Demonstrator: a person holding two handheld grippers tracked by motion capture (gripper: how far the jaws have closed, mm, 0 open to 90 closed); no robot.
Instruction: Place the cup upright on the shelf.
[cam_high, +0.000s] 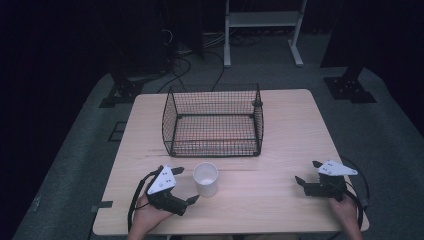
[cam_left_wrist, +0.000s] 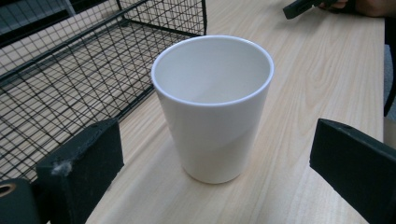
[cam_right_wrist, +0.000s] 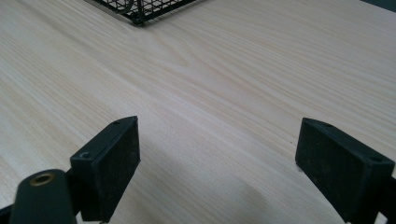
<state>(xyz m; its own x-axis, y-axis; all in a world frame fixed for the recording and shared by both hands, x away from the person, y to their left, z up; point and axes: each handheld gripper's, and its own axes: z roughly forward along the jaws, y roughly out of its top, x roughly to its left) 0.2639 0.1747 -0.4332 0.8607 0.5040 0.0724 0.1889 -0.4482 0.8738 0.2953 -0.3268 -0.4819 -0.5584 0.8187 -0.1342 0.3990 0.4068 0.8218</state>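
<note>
I've got the white cup (cam_high: 205, 179) standing upright on the wooden surface (cam_high: 280, 130), just in front of the black wire basket (cam_high: 213, 121). My left claw (cam_high: 186, 185) sits just beside the cup, jaws spread wide, touching nothing. My right claw (cam_high: 307, 172) rests well apart near the right edge, jaws spread too, over bare wood.

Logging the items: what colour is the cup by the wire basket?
Plain white cup, no pattern; the left gripper view shows it best.
</note>
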